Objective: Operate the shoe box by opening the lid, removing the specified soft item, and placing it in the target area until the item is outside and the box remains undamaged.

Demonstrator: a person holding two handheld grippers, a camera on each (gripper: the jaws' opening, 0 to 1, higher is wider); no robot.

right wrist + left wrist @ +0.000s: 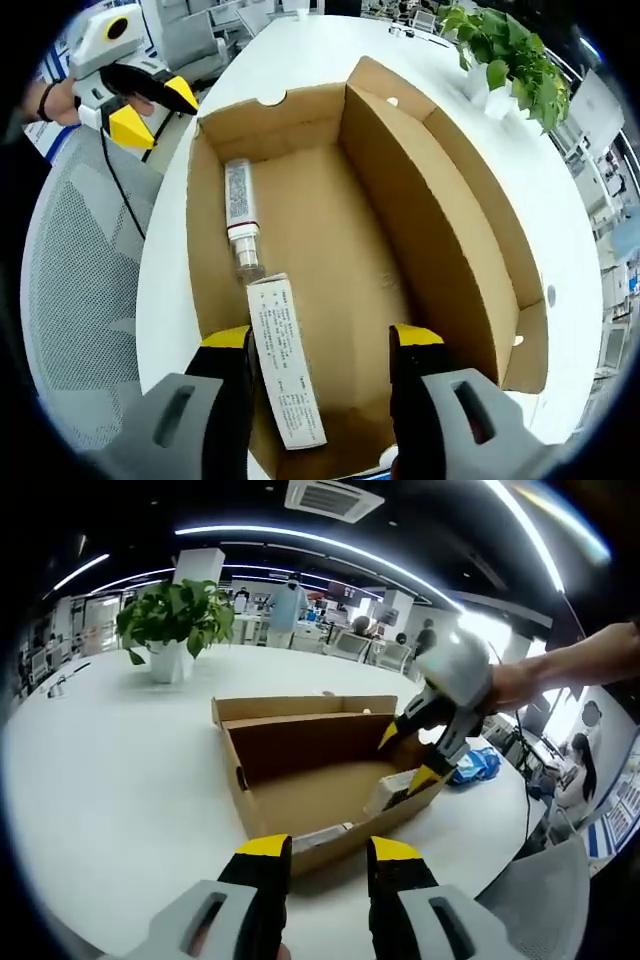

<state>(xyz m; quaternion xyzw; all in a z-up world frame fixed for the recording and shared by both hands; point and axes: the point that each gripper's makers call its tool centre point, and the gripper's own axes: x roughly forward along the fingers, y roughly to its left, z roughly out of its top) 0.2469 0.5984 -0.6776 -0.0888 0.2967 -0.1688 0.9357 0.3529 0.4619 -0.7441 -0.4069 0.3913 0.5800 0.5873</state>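
In the right gripper view, our right claw (320, 345) rises from the bottom of the frame, its yellow-tipped jaws spread and holding nothing, poised over the near end of the open shoe box (440, 190). Directly between and just beyond the jaws lies a flat white carton (285, 360), long and narrow, printed with lines of small text that we cannot read. Touching its far end is a tube (240, 215) with a clear cap, running along the left wall of the box toward the upper left; its label carries print too fine to make out. We judge the tube to be the soft item — light, squeezable, probably a little slick — so we would take it across the middle of its body with a gentle close rather than at the cap. The carton looks light and stiff, easy to crush.

In the left gripper view, our left claw (328, 855) sits at the bottom centre, jaws parted and empty, just short of the box's near wall. The box is plain brown cardboard, lid folded back toward the upper part of the frame, walls thin and likely to buckle if pressed. The right claw hangs over its right end.

Farther off on the white surface (110, 780) stands a potted plant (172, 625) at upper left — well apart from the box — and a blue packet (478, 765) lies at the right edge.
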